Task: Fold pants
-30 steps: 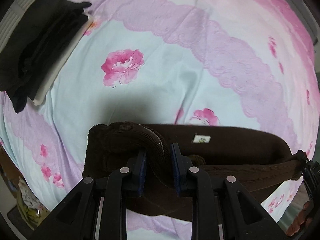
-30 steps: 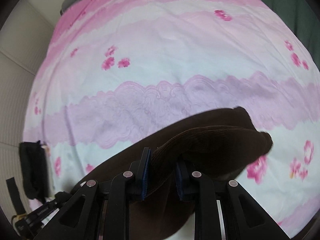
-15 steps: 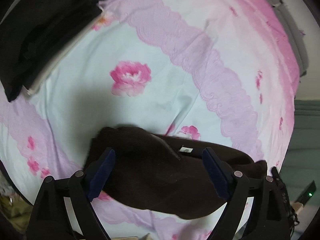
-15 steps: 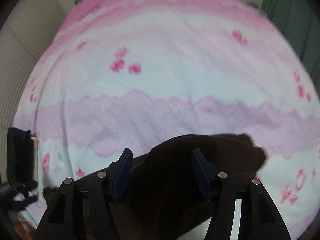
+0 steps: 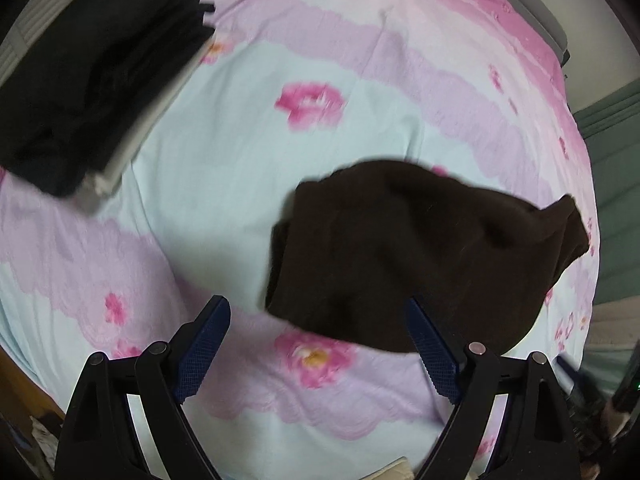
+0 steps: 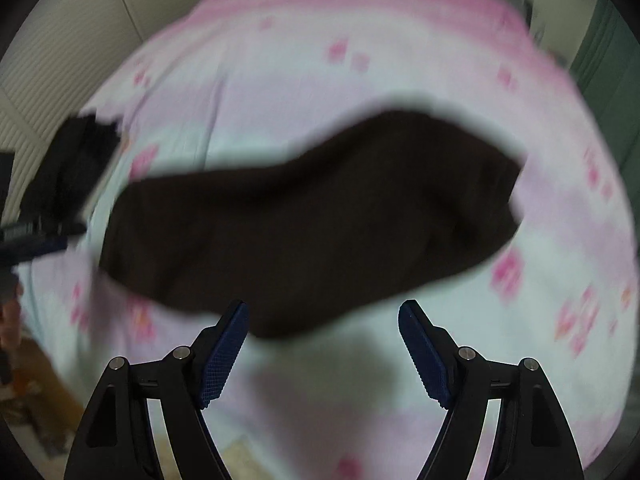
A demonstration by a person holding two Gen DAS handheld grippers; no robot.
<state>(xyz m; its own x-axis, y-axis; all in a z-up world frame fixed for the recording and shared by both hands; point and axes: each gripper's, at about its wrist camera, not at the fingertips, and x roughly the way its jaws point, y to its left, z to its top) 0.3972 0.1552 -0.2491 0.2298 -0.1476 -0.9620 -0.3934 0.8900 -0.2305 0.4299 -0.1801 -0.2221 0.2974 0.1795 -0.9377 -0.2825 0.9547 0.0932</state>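
The dark brown pants (image 5: 404, 252) lie folded in a compact bundle on the flowered bed sheet (image 5: 248, 148). They also show in the blurred right wrist view (image 6: 312, 220). My left gripper (image 5: 318, 328) is open and empty, above the sheet just short of the bundle's near edge. My right gripper (image 6: 322, 328) is open and empty, raised above the near edge of the pants. Neither gripper touches the cloth.
A stack of folded black and pale garments (image 5: 92, 76) lies on the sheet at the upper left, also at the left of the right wrist view (image 6: 68, 176). The bed's far edge (image 5: 556, 32) meets a green curtain (image 5: 612, 128) at right.
Both grippers were shut on the pants a second ago. They opened, let the cloth drop onto the sheet, and have since pulled back and up, so the bundle looks farther away.
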